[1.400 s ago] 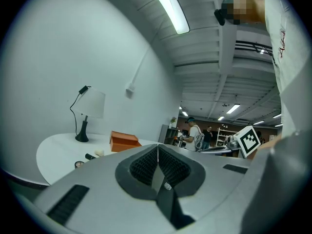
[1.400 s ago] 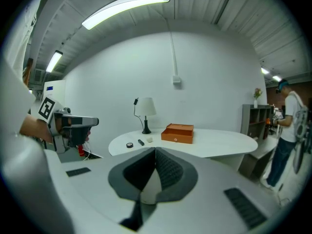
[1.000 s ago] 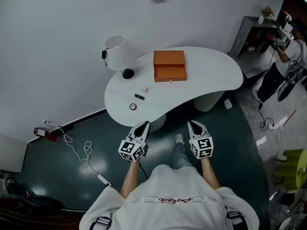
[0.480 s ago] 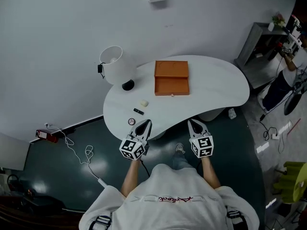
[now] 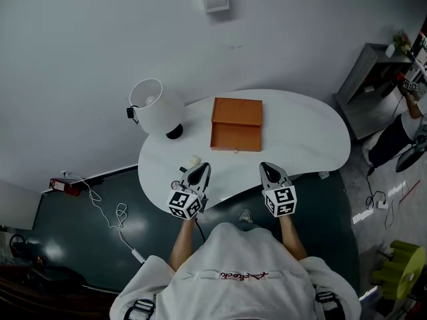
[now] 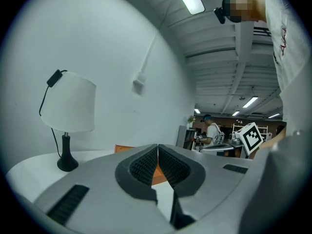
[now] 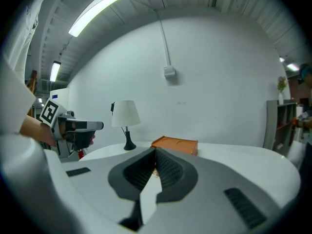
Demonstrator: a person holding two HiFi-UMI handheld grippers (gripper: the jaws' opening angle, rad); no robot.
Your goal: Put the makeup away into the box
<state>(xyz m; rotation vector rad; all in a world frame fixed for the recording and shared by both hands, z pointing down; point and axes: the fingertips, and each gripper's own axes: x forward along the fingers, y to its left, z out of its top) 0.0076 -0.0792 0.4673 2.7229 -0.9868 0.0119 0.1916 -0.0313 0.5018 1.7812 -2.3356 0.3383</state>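
White kidney-shaped table [image 5: 313, 139] against a pale wall fills the head view. It carries one orange box [image 5: 236, 123] at far centre and one white lamp [image 5: 155, 105] at far left. One cream makeup piece [image 5: 193, 160] lies near left, just beside the left gripper [image 5: 202, 168]. The right gripper [image 5: 265, 168] hovers over the near edge.

Left gripper view: the jaws are pressed together and empty, and they cover most of the box [image 6: 125, 148]. A distant person [image 6: 213, 130] shows only here.

Right gripper view: the jaws are likewise closed on nothing, and the box [image 7: 175, 144] and lamp [image 7: 125, 116] appear whole.
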